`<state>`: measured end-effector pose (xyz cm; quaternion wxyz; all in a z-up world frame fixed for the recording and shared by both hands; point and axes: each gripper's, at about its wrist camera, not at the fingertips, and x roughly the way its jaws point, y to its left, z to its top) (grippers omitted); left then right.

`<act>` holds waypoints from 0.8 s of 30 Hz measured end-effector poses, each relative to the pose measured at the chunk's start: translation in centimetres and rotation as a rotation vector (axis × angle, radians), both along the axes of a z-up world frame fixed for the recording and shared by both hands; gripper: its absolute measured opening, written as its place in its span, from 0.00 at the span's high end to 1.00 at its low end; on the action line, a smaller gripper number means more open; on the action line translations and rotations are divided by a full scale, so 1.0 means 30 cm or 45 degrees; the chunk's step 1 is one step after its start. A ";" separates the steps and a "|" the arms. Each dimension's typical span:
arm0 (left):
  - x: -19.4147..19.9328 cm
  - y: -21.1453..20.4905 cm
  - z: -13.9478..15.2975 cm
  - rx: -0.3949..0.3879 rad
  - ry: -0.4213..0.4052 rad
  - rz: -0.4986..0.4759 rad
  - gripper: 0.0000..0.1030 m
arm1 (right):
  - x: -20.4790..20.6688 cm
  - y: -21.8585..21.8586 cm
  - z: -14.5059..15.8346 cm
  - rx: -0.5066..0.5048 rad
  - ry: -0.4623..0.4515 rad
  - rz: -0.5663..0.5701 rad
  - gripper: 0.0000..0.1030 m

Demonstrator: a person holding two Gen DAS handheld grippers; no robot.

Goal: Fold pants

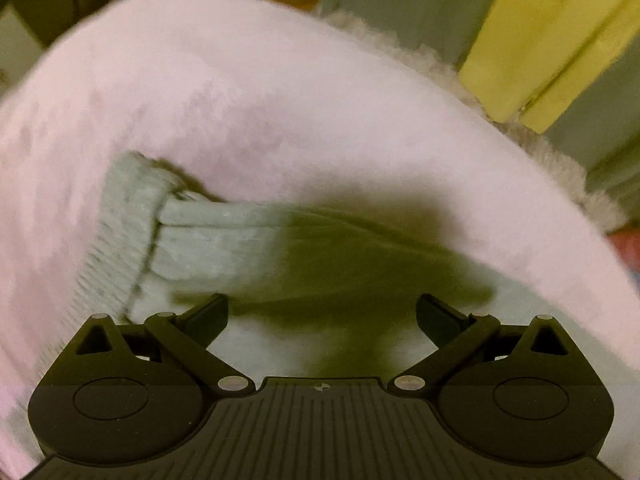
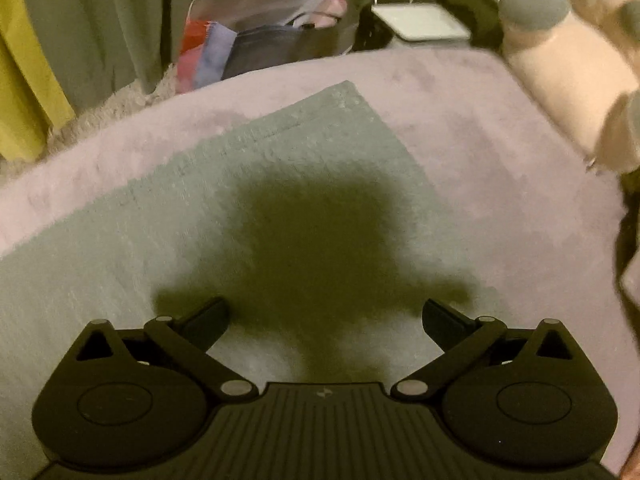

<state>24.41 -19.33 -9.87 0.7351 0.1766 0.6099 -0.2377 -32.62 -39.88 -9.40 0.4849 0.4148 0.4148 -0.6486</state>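
Pale grey-green knit pants lie flat on a pink fuzzy blanket [image 1: 240, 80]. In the left wrist view the ribbed cuff or waistband end [image 1: 132, 216] shows at left, with folded layers [image 1: 224, 240] stacked beside it. My left gripper [image 1: 322, 312] is open and empty, just above the fabric. In the right wrist view the pants [image 2: 200, 184] spread as a flat panel with a stitched edge [image 2: 280, 128] at the far side. My right gripper [image 2: 326, 314] is open and empty, hovering over the fabric; its shadow falls on the pants.
The pink blanket [image 2: 500, 140] covers a bed. A shaggy cream rug [image 1: 540, 148] lies beyond its edge. Yellow curtains [image 1: 552, 40] hang behind. A bag with coloured items [image 2: 256, 40], a white tray [image 2: 420, 20] and plush cushions [image 2: 568, 68] sit past the far edge.
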 end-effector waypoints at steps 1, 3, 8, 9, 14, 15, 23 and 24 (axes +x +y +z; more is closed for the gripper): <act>0.013 -0.014 0.009 0.000 0.034 0.048 0.00 | 0.001 -0.008 0.005 0.024 -0.040 -0.026 0.00; 0.033 -0.065 0.039 0.024 0.095 0.095 0.00 | 0.015 -0.063 0.001 0.076 -0.119 -0.073 0.00; 0.092 -0.172 0.022 0.140 0.235 0.246 0.00 | 0.073 -0.184 0.036 0.134 -0.198 -0.134 0.00; 0.100 -0.185 0.014 0.165 0.269 0.295 0.00 | 0.092 -0.215 0.046 0.133 -0.189 -0.134 0.00; 0.122 -0.252 -0.099 0.353 0.406 0.358 0.00 | 0.144 -0.324 0.049 0.239 -0.191 -0.136 0.00; 0.127 -0.250 -0.126 0.384 0.431 0.385 0.00 | 0.151 -0.346 0.037 0.276 -0.167 -0.141 0.00; 0.173 -0.265 -0.188 0.391 0.487 0.443 0.00 | 0.117 -0.444 -0.014 0.368 -0.171 -0.271 0.00; 0.177 -0.267 -0.193 0.392 0.492 0.434 0.00 | 0.112 -0.448 -0.021 0.365 -0.168 -0.283 0.00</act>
